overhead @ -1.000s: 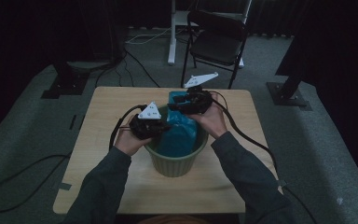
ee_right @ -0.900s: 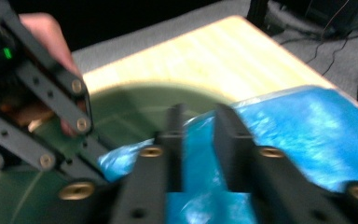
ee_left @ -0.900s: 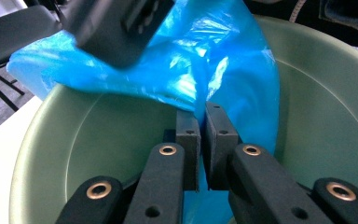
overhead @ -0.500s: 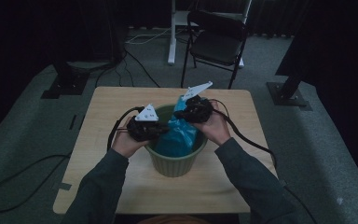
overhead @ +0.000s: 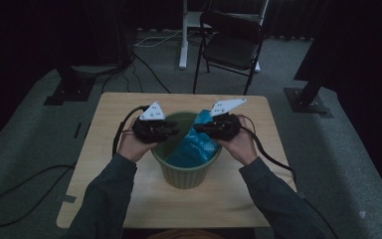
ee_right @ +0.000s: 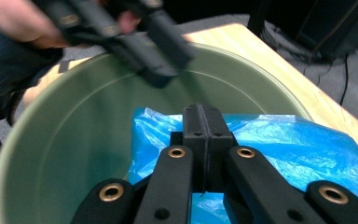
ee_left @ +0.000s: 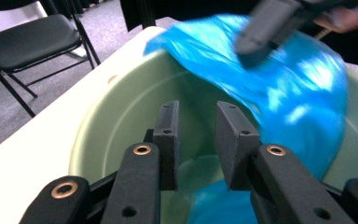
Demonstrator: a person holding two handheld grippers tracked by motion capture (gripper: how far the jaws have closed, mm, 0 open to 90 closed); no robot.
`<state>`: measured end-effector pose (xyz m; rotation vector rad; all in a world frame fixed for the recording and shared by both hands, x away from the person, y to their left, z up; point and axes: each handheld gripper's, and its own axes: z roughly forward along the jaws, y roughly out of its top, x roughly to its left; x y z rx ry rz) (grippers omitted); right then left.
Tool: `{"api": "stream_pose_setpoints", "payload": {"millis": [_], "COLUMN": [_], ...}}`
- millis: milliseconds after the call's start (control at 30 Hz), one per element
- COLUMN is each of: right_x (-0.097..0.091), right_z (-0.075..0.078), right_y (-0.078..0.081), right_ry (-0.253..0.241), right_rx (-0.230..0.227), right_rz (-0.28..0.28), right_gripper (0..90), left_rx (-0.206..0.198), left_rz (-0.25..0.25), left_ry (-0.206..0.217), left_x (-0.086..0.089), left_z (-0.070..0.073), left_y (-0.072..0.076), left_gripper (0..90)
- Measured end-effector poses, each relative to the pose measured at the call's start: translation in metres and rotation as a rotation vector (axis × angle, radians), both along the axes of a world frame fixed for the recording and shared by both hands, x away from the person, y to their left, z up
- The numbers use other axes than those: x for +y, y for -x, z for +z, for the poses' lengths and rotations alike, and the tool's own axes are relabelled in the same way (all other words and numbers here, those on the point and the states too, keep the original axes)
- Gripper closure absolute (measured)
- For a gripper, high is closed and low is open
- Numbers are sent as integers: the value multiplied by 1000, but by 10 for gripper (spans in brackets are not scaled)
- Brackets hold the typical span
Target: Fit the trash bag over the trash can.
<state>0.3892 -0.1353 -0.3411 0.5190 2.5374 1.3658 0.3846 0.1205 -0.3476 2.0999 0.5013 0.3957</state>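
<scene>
Two grippers met over the bin in the high view, one at each side of its rim, which suits lining it with the bag. The bin stood at the middle of the table. The bag lay inside it, leaning toward the right wall, its top corner lifted above the rim by the right gripper.

From the left gripper view, the left gripper hung over the near rim, its jaws having just been opening, now about half apart with nothing between them; probably it had let go to take a fresh hold on the film.

From the right gripper view, the right gripper had its pads pressed together, seemingly pinching the bag's edge, though the film between them was hard to make out.
</scene>
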Motion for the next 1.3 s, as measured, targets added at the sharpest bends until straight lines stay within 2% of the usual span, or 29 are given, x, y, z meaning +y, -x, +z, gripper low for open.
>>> {"api": "stream_pose_setpoints", "payload": {"millis": [200,333,567,800,900,933,1033,1133,1300], "right_x": [0,1,0,-2,-2,-2,-3,-6,-10], "right_z": [0,-2,-1,1,1,1,1,2,3], "right_y": [13,18,22,26,27,28,30,35,42], "right_ry": [-12,-7,-12,-10,-11,-9,-5,5,22], "right_rx": [-52,-73,-90,-114,-115,-122,-129,-146,-169], "right_rz": [71,94,100,106,106,105,101,100,95], "right_gripper": [900,900,900,900,900,900,900,900,900], "left_rx": [1,16,58,98,101,91,72,50,34], "left_rz": [1,2,-18,-59,-76,-74,-66,-50,-23], "left_ry": [9,12,16,-20,-31,-39,-55,-71,-68], "left_x": [-10,-18,-27,-37,-40,-41,-41,-40,-35], "left_z": [8,10,10,5,4,4,4,4,2], "left_y": [-7,-13,-18,-17,-17,-16,-14,-12,-12], "left_gripper": [688,679,654,625,670,758,898,900,900]}}
